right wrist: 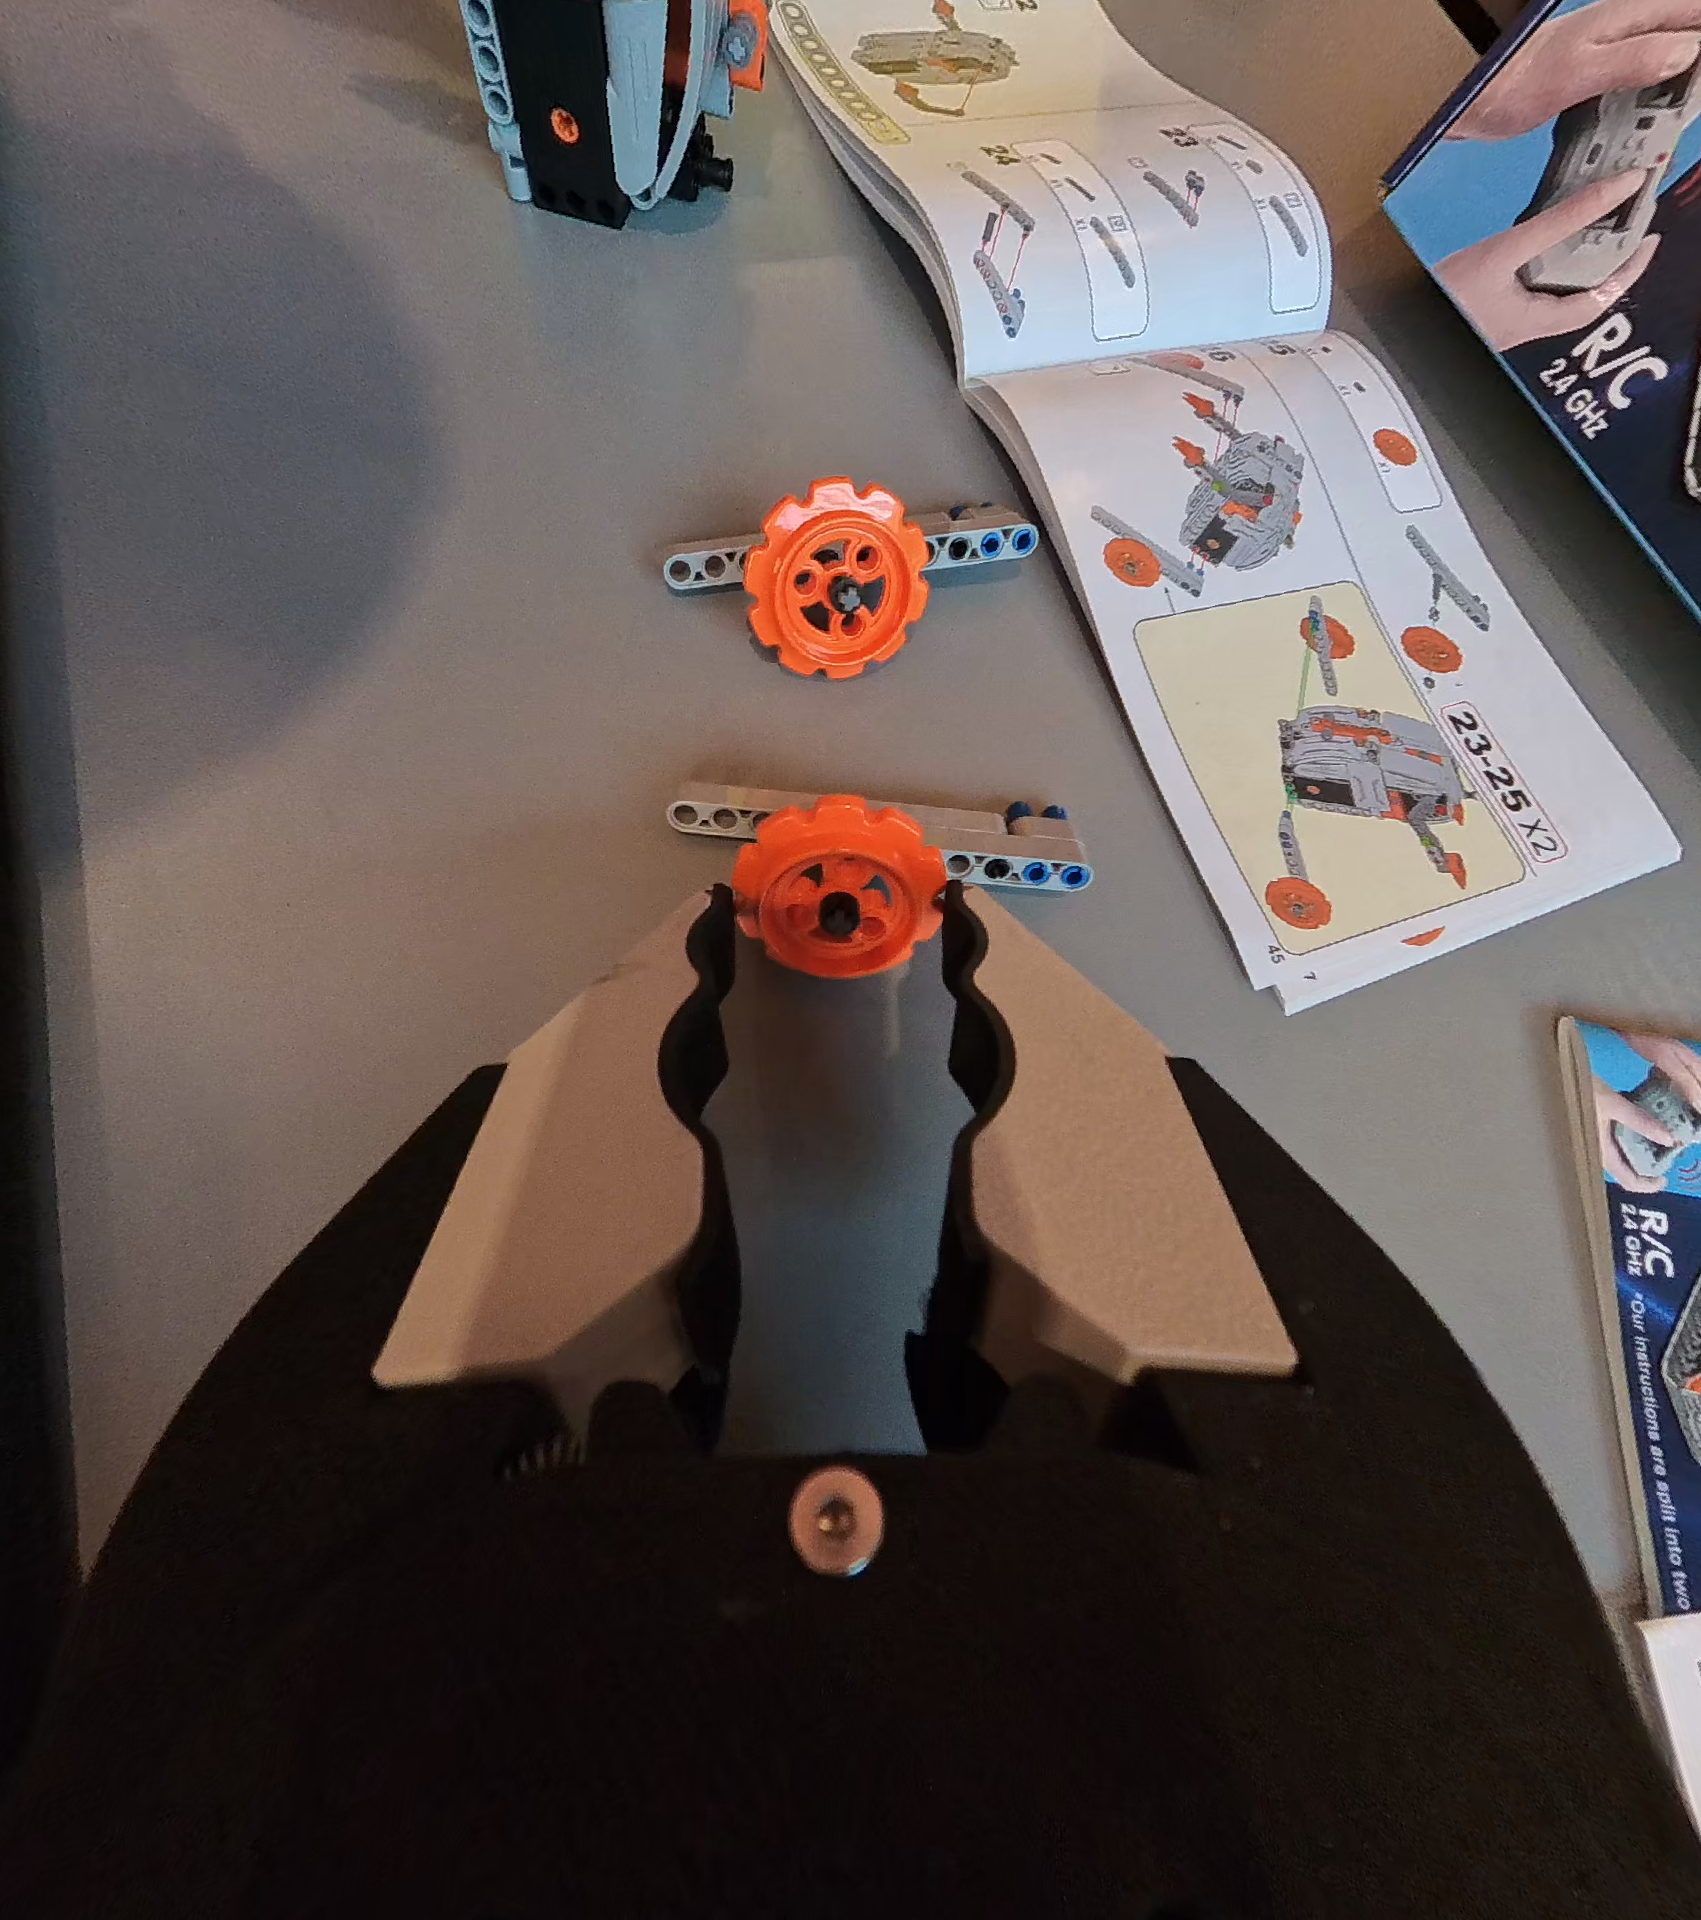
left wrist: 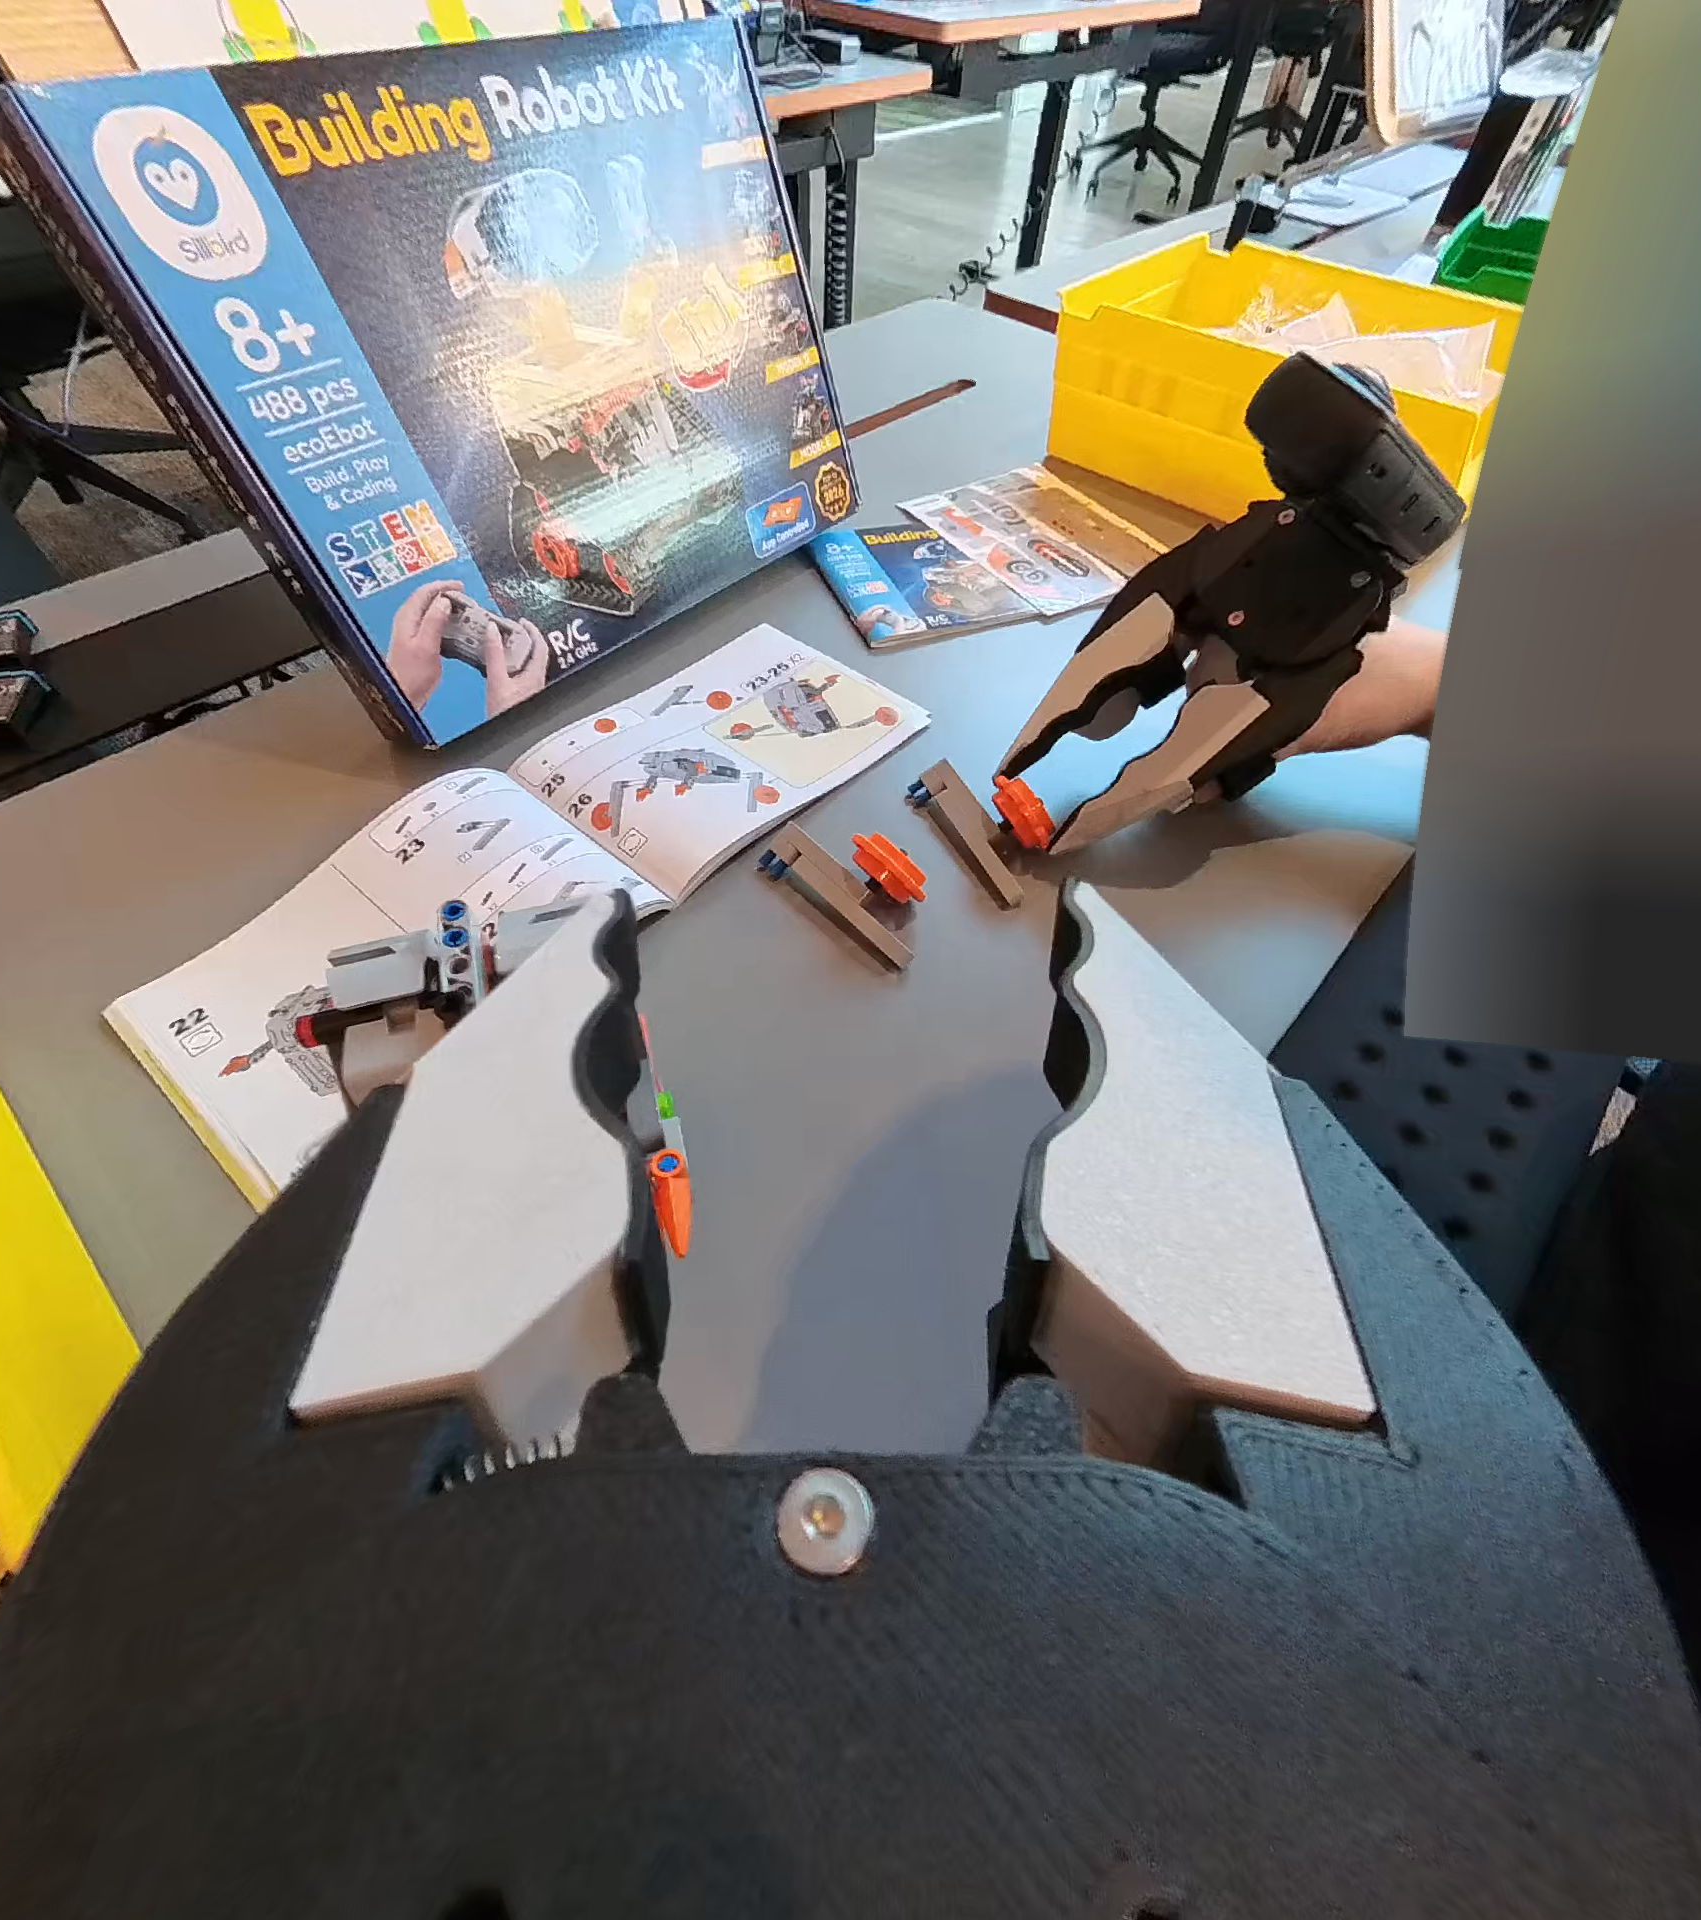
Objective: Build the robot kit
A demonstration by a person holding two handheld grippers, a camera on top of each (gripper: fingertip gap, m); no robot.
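- The right gripper (right wrist: 830, 904) has its fingertips pressed on either side of the nearer orange gear wheel (right wrist: 835, 888), which sits on a grey beam (right wrist: 1012, 857) on the grey table (right wrist: 306, 727).
- A second gear wheel (right wrist: 838, 575) on its own beam lies just beyond the first.
- The open instruction booklet (right wrist: 1345, 644) lies right of both wheels.
- The left gripper (left wrist: 846, 914) is spread wide and holds nothing; a partly built grey model (left wrist: 430, 971) sits beside its left finger.
- Beyond the wheels, a yellow bin (left wrist: 1189, 353) holds clear plastic bags (left wrist: 1345, 322).
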